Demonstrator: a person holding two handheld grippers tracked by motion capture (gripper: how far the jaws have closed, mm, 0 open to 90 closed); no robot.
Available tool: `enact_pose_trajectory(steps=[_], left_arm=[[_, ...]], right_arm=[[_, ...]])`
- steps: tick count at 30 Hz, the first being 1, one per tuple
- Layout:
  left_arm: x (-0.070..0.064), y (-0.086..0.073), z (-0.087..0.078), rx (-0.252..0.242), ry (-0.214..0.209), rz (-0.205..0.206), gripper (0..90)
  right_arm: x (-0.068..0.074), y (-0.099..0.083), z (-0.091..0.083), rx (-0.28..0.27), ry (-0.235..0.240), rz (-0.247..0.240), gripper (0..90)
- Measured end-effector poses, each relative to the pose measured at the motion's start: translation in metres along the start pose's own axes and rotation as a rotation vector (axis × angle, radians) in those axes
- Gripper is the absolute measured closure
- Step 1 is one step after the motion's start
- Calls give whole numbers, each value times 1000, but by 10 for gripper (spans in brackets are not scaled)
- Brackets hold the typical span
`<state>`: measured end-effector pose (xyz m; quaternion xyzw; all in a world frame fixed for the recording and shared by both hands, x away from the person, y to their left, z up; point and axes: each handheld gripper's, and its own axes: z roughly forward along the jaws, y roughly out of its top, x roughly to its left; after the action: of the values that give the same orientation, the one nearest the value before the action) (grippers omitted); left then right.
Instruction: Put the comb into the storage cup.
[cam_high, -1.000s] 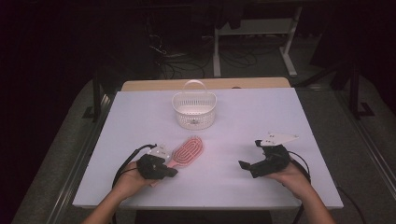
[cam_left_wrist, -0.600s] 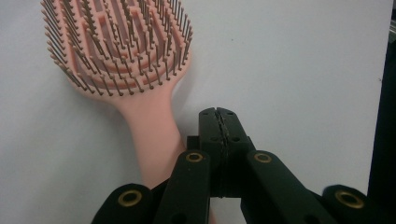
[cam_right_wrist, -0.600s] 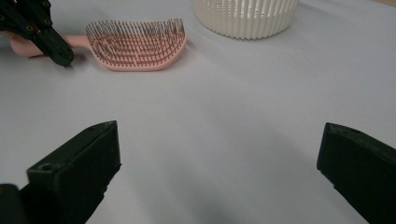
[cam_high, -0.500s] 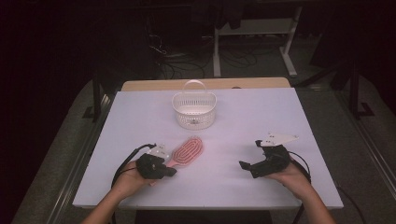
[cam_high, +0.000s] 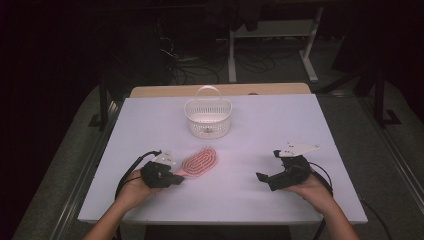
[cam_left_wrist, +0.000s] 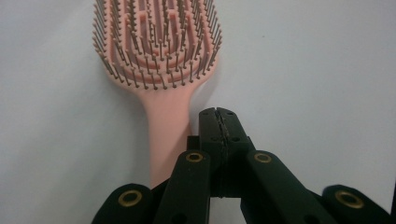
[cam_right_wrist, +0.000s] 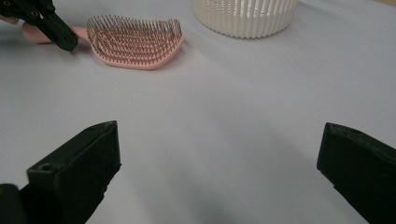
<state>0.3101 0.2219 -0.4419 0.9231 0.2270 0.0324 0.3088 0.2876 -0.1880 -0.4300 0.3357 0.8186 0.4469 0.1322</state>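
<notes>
Left claw closed beside the hairbrush handle (seemingly touching); right claw agape.

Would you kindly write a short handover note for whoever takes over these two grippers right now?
Left gripper: jaws shut on nothing, beside the pink hairbrush handle, on the table.
Right gripper: jaws wide open, holding nothing, low over bare table at the right.
Hairbrush: lies flat, bristles up, in front of the white basket, apart from it.
Done: nothing gripped yet.
Left: probably open the left jaws, grasp the handle and put the hairbrush in the basket.
</notes>
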Motion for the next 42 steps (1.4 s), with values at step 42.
enact_pose_trajectory(steps=[42], left_arm=[[16,-15,-46,-289,-29,-118,547]], right_arm=[[0,0,1,2,5,-1,0]])
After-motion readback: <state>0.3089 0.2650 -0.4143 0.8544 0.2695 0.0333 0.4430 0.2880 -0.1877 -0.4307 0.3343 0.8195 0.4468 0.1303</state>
